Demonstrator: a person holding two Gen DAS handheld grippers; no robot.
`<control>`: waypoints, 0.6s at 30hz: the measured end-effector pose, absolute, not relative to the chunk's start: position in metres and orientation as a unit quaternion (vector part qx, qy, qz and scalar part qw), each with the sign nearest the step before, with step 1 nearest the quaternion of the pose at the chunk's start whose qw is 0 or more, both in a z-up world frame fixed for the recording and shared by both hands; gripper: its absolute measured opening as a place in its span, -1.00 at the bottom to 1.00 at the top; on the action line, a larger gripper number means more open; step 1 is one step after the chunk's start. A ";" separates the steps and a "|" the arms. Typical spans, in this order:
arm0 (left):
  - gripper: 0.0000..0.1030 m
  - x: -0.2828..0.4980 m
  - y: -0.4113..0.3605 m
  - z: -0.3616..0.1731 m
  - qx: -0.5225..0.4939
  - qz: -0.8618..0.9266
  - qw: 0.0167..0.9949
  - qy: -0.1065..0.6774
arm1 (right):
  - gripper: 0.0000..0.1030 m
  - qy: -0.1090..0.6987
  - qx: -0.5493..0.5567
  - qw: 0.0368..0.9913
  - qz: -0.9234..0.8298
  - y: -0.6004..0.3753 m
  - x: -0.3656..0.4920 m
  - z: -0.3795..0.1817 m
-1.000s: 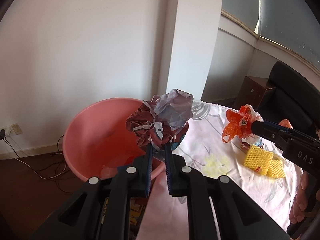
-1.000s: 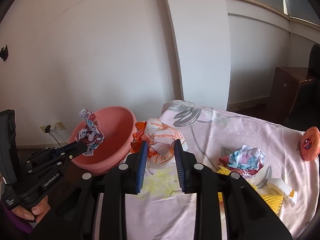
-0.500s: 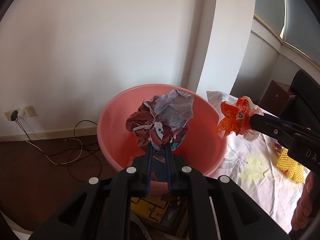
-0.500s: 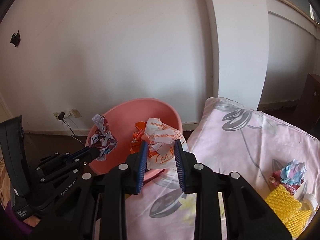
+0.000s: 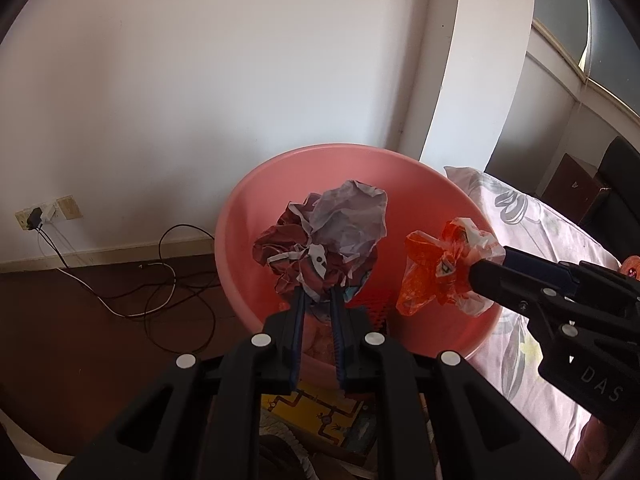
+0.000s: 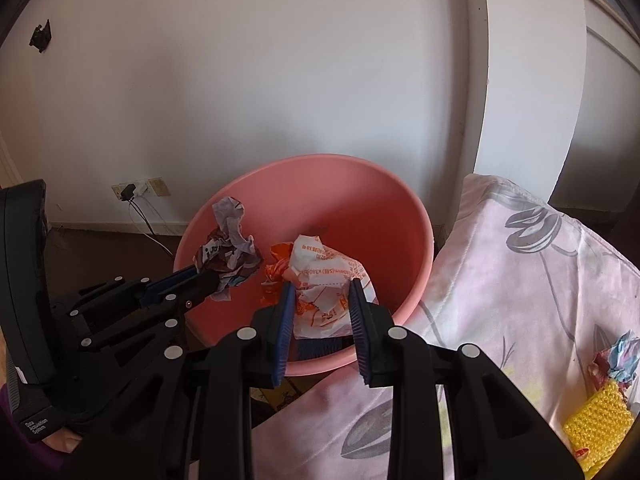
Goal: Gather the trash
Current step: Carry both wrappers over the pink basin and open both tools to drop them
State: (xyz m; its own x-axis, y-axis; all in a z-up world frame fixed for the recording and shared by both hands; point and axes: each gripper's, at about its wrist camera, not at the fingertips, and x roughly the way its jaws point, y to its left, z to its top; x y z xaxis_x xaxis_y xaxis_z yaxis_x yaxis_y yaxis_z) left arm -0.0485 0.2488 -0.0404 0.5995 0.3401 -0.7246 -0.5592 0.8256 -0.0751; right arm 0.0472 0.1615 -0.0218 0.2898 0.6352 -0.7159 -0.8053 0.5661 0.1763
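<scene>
Hanging right over the pink tub [image 5: 248, 200], the left gripper [image 5: 318, 300] pinched a paper ball [image 5: 332, 236], easing slightly, while the right gripper [image 6: 322, 292] squeezed an orange wrapper [image 6: 320, 280] beside it.

white wall [image 5: 200, 80], dark wood floor [image 5: 80, 340], white pillar [image 6: 528, 80].

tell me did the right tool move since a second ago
Yes. The right tool, shut on the orange-and-white wrapper, went from above the tablecloth to over the pink basin.
</scene>
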 end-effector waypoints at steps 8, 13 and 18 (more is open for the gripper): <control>-0.66 -0.044 0.250 -0.045 -0.148 0.262 0.880 0.367 | -0.46 0.388 -0.116 0.795 0.452 0.164 0.047 -0.024; -0.41 -0.049 0.251 -0.041 -0.150 0.268 0.881 0.359 | -0.45 0.391 -0.115 0.795 0.450 0.165 0.048 -0.024; -0.31 -0.053 0.252 -0.035 -0.148 0.272 0.882 0.354 | -0.43 0.396 -0.112 0.793 0.450 0.164 0.051 -0.022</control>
